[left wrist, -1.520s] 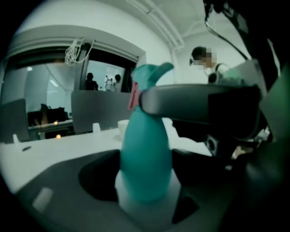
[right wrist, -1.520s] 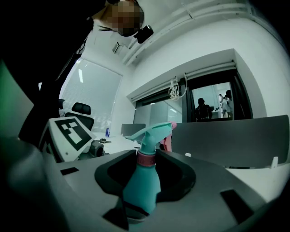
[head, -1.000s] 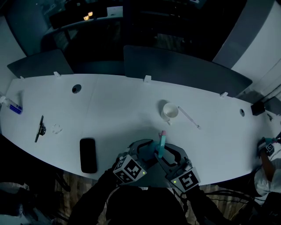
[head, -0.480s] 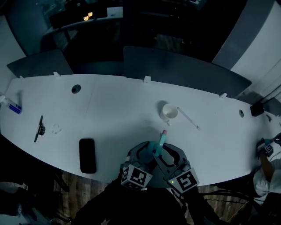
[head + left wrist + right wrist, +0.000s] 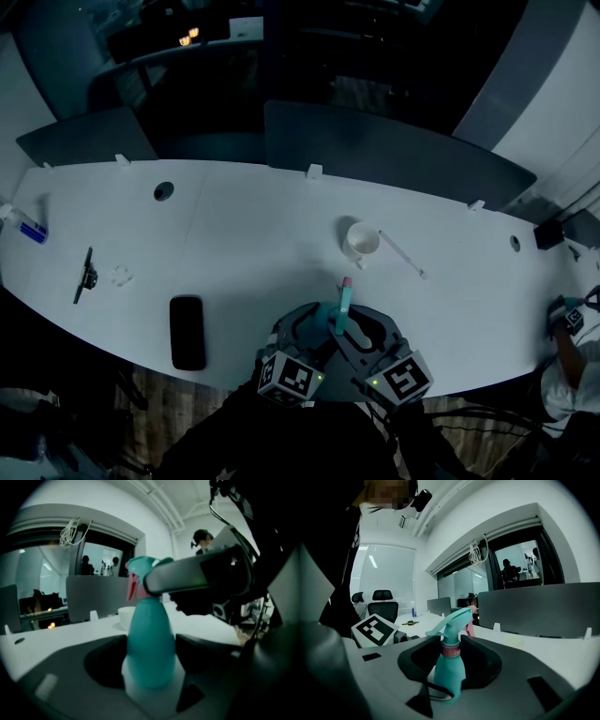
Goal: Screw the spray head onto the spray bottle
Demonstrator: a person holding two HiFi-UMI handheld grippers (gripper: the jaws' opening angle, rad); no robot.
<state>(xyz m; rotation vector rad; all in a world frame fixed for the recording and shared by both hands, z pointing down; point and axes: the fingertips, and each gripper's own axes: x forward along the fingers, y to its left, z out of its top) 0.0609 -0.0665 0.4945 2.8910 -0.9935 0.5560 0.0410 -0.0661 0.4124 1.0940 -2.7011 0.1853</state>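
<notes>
Two-handed work at the near edge of the white surface (image 5: 262,234). Standing upright there, caught between both tools: teal spray bottle (image 5: 342,309). Down on its fat body, left hand-held gripper (image 5: 326,326) clamped, pads against both sides, steadying it. Up at the neck, right hand-held gripper (image 5: 354,328) with jaws just eased wider, pink collar (image 5: 451,651) sitting between them with a sliver of slack on one side. Looks loosened rather than pinching. On top, spray head (image 5: 452,619) already seated, straight, nozzle pointing away over the surface. So: placed, and threaded at least partway, judging by how level it sits. Cannot tell whether the collar is fully tight. Probably left to do: re-grip the collar, another turn or two, then let go with both.
</notes>
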